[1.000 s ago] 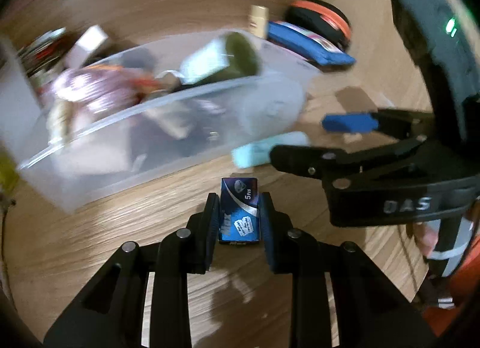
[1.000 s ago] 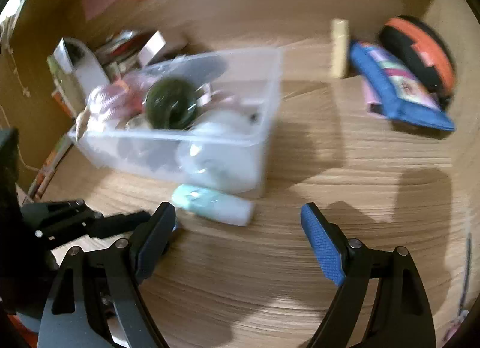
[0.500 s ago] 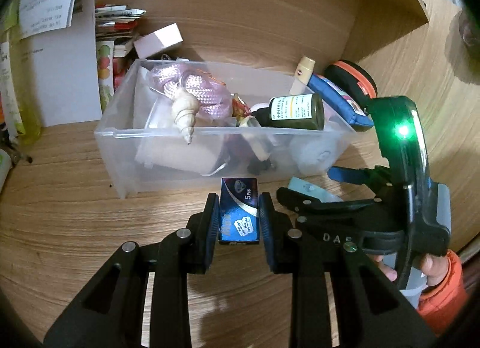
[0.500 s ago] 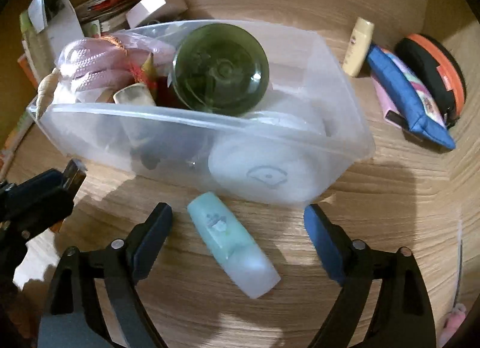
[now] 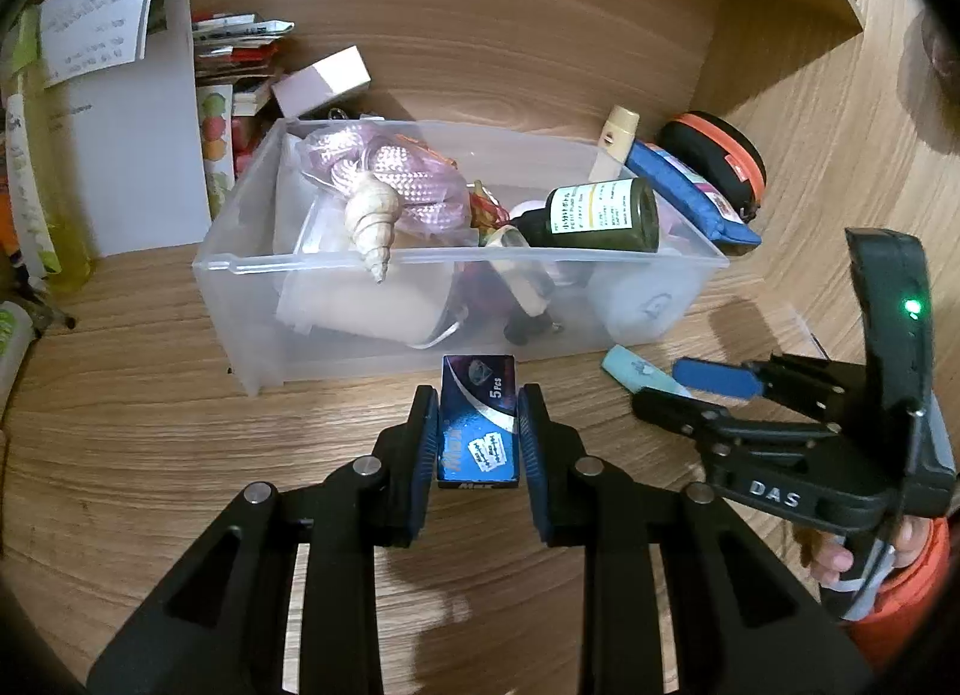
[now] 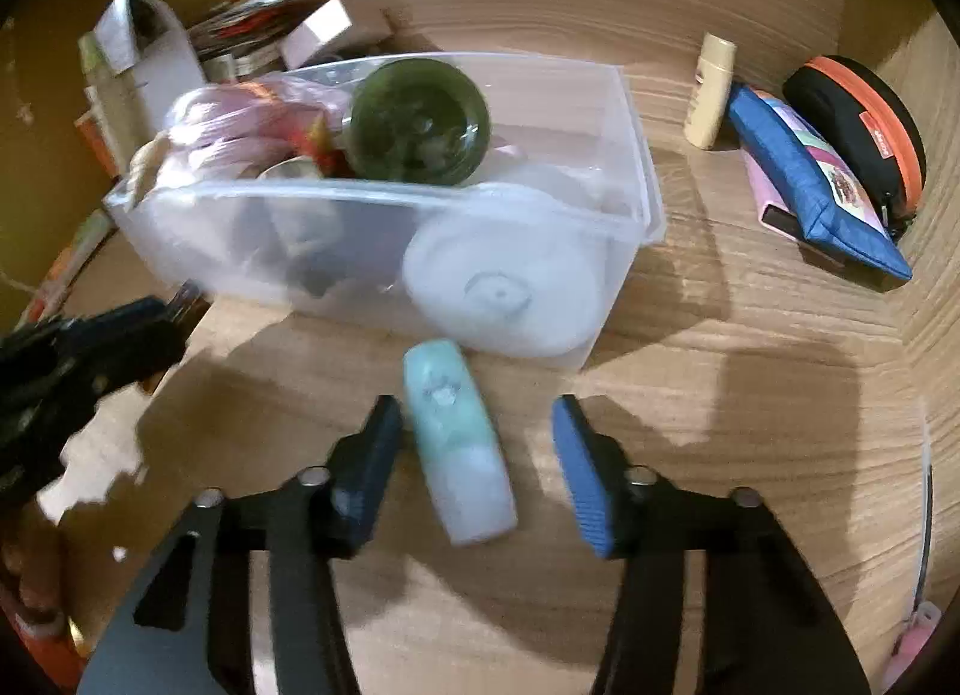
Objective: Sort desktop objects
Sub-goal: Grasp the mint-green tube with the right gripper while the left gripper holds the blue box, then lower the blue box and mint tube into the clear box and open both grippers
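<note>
left tongs (image 5: 478, 434): clamped on blue box (image 5: 477, 419), lower centre; right tongs (image 6: 474, 470): wide open around mint tube (image 6: 459, 446); clear bin (image 6: 630, 155): upper centre

Both wrist views toward bin (image 5: 258, 269)

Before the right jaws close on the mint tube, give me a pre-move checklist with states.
1. Mint tube between the right gripper jaws: ok.
2. Right jaws open wider than the tube: ok.
3. Tube lying flat on the desk, outside the clear bin: ok.
4. Left gripper shut on the blue box: ok.
5. Grippers apart from each other: ok.
6. Room in the bin for the tube: cannot tell.
</note>
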A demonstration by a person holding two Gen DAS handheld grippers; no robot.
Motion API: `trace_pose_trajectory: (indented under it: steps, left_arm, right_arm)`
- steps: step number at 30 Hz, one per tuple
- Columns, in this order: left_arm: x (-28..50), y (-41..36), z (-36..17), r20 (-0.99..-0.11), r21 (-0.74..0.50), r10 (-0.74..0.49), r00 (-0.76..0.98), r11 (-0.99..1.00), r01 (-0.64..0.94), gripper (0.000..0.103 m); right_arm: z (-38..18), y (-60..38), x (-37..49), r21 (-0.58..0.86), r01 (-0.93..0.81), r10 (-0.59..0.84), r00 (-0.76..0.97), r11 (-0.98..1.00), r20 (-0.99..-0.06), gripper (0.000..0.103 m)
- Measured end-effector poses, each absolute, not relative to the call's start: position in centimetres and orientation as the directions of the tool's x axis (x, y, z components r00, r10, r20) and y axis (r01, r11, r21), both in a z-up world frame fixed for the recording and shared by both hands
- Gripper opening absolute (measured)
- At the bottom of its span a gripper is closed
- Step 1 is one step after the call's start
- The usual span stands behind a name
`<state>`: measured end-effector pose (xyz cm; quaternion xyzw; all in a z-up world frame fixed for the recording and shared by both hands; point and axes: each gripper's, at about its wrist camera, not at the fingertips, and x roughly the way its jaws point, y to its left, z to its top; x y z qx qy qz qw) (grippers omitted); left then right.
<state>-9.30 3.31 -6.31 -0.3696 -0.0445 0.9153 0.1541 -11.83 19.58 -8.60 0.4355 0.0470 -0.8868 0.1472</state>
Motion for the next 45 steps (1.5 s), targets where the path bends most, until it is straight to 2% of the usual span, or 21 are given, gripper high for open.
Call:
trace_pose_trajectory:
  steps: [4,7,18,22,25,37,45]
  left_arm:
    - [-9.5,3.5,-6.4,-0.669,-0.177,0.291,-0.684,-0.956,-0.234,0.026]
    - [-9.5,3.6,-6.5,-0.676,-0.157,0.267,-0.687,-0.963,-0.221,0.026]
    - [-9.0,2.0,-5.8,-0.657,-0.239,0.309,-0.688,-0.950,-0.199,0.026]
    - [-7.8,1.5,-4.7,-0.626,-0.294,0.343,-0.700,-0.936,-0.195,0.026]
    - [-7.0,2.0,-3.6,-0.611,-0.272,0.321,-0.723,-0.944,-0.190,0.026]
    - [-7.4,4.0,1.1,-0.510,-0.223,0.343,-0.789,-0.939,-0.263,0.026]
    - [-11.7,4.2,2.1,-0.516,-0.207,0.316,-0.797,-0.948,-0.241,0.026]
  right_arm:
    - [-8.6,19.4,-11.8,0.051,0.337,-0.247,-0.569,-0.940,-0.784,0.027]
    - [-8.6,18.9,-12.0,0.037,0.361,-0.251,-0.566,-0.932,-0.785,0.023]
    - [-7.8,19.1,-8.8,0.097,0.419,-0.342,-0.564,-0.903,-0.752,0.023]
    - [-6.7,20.2,-8.4,0.217,0.436,-0.445,-0.533,-0.873,-0.720,0.023]
    - [-5.7,20.5,-8.3,0.250,0.444,-0.481,-0.544,-0.860,-0.688,0.023]
    - [-0.8,22.3,-8.9,0.229,0.442,-0.485,-0.649,-0.867,-0.586,0.023]
    - [0.9,23.3,-12.3,0.205,0.403,-0.445,-0.697,-0.892,-0.563,0.023]
